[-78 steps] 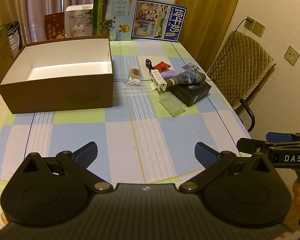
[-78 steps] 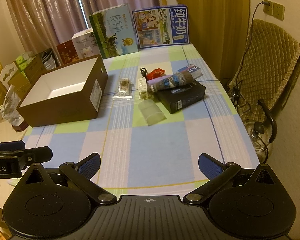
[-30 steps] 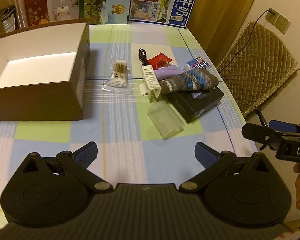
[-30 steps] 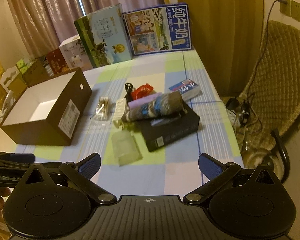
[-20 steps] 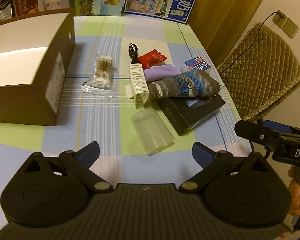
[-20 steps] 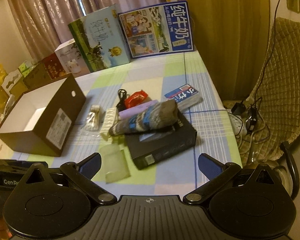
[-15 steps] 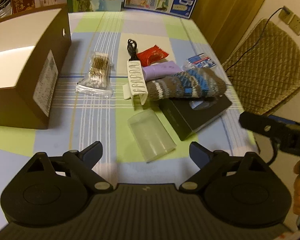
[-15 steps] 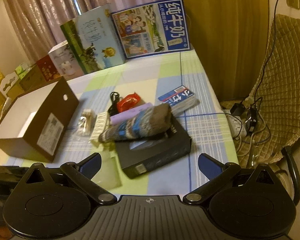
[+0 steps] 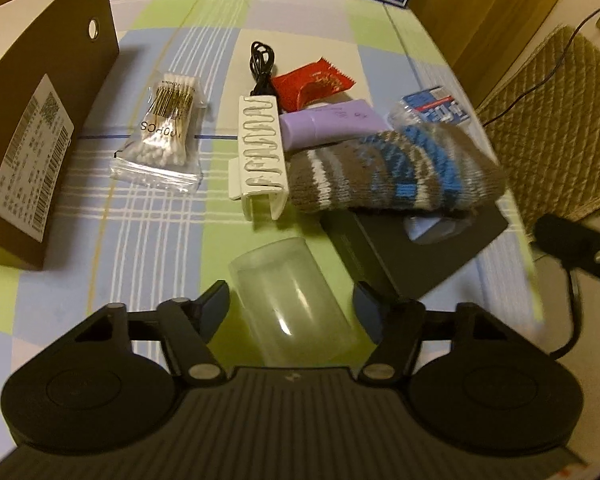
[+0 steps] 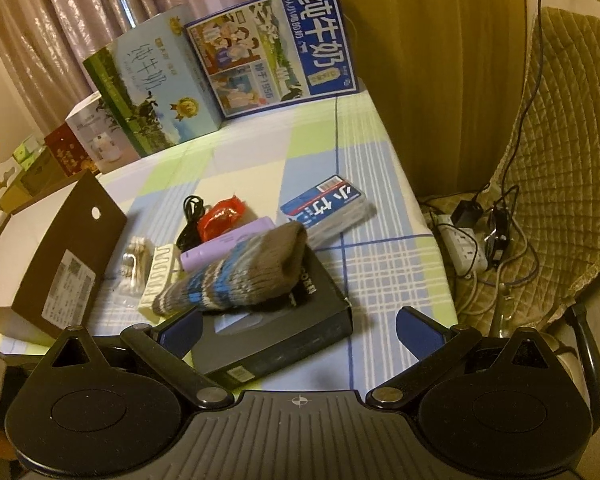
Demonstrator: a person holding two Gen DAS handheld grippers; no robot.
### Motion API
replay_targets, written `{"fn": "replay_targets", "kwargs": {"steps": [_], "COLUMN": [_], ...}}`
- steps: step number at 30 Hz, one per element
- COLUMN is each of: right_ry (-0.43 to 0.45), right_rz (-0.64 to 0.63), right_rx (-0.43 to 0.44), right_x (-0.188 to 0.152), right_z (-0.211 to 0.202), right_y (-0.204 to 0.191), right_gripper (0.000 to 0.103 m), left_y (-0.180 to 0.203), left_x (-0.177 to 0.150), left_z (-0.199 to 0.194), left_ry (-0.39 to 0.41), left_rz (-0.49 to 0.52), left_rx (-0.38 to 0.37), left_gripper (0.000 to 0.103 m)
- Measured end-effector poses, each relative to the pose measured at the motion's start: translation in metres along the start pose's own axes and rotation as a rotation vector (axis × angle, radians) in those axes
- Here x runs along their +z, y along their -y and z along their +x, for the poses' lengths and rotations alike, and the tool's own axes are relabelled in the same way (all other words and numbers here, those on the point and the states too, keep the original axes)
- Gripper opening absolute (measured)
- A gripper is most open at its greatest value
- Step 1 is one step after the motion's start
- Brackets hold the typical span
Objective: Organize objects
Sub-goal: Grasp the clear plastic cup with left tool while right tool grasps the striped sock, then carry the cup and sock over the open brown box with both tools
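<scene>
Both grippers dropped in over pile near table's [image 9: 388, 46] right edge | left gripper [image 9: 291, 307] closing, astride clear case [image 9: 290, 300], pads not touching yet | right gripper [image 10: 300, 330] wide open over black box [image 10: 276, 340] | cardboard box [image 9: 32, 128] left side, likely destination

Both tools alike: left gripper [image 9: 290, 304] and right gripper [image 10: 298, 330] show matte black ribbed bodies, two round black discs flanked by triangular cut-outs, silver pivot screws on black linkage arms, dark blue finger pads [image 10: 420, 334], small central crosshair mark.
</scene>
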State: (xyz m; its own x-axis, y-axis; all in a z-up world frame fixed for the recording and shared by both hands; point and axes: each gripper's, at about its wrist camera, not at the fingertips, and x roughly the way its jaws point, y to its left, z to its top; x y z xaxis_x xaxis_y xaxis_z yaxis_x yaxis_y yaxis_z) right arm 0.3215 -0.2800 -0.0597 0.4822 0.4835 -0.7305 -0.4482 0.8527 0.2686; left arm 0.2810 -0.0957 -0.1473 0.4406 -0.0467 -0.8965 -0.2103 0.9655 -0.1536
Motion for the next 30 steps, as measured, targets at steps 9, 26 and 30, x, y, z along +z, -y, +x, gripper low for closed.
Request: {"fn": "replay_targets", "kwargs": {"steps": [9, 26, 30], "right_ry": [-0.008, -0.051, -0.001], "right_rz": [0.005, 0.177, 0.169], "right_rx": [0.051, 0.168, 0.175], "right_x": [0.007, 0.022, 0.024], "right_z": [0.017, 0.063, 0.046], "right_y": [-0.005, 0.002, -0.004], "right_gripper": [0.100, 0.020, 0.016], "left_y": [-0.015, -0.055, -0.059], "left_x": [-0.004, -0.012, -0.013], "left_z": [0.005, -0.039, -0.061], "left_ry": [0.008, 0.081, 0.109], "left_rz": [0.021, 0.009, 0.006], "left_rx": [0.036, 0.076, 0.051], "left_gripper": [0.048, 0.047, 0.047]}}
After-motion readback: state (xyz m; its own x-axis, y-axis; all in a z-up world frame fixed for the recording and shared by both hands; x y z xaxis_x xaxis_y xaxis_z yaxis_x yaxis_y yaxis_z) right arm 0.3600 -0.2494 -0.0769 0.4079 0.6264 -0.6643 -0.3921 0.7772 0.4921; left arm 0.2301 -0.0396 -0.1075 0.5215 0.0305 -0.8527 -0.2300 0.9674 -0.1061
